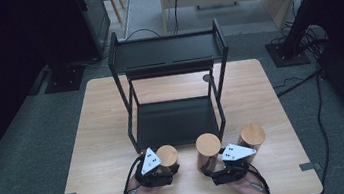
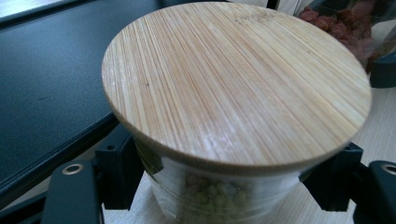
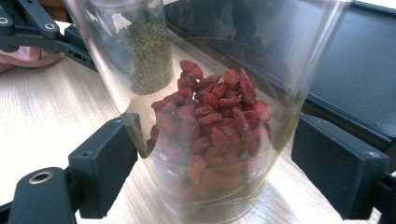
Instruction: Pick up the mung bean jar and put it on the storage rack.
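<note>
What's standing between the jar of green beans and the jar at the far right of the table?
A third jar, holding red berries, stands there in the high view, with the right claw straddling it.

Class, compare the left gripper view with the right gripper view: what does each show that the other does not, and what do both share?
Left gripper view alone: the round bamboo lid of the glass jar of green beans, seen from above between the left tool's jaws.

Right gripper view alone: the clear glass jar of red dried berries up close, standing between the right tool's open jaws, which do not touch it.

Both: the black metal shelf tray, the pale wooden table, both jars.
</note>
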A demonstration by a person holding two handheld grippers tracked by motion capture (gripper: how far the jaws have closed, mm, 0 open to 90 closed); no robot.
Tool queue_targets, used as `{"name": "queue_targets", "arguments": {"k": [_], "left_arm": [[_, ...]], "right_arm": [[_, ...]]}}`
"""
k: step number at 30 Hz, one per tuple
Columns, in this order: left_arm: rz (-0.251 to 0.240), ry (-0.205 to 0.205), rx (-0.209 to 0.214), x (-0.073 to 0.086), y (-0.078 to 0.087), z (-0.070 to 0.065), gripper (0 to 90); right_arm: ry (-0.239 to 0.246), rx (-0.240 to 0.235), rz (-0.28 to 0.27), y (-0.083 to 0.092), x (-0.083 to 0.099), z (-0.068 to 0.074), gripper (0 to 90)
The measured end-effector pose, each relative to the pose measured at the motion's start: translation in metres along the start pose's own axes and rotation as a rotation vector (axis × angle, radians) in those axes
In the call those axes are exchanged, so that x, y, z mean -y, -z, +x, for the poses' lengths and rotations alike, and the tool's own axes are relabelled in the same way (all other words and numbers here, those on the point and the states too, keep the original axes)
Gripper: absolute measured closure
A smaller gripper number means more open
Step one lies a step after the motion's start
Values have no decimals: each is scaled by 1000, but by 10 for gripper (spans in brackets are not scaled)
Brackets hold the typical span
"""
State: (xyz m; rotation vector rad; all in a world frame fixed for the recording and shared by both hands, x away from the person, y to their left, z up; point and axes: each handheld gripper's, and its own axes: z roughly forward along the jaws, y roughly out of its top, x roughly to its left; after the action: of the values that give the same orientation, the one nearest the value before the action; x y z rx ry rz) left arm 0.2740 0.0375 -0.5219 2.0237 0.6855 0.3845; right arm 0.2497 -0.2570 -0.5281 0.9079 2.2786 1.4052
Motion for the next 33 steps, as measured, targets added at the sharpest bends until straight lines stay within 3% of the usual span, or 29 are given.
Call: {"name": "queue_targets", "arguments": {"k": [12, 20, 33], "left_arm": [[8, 10, 9, -2, 1, -2, 256], [12, -5, 15, -3, 0, -5, 257], [-15, 8, 10, -7, 7, -5, 257]], "right_arm": [[-10, -4, -6, 0, 0, -1, 150], [-13, -3, -1, 0, 0, -1, 150], [-9, 1, -2, 0, 0, 0, 150]]}}
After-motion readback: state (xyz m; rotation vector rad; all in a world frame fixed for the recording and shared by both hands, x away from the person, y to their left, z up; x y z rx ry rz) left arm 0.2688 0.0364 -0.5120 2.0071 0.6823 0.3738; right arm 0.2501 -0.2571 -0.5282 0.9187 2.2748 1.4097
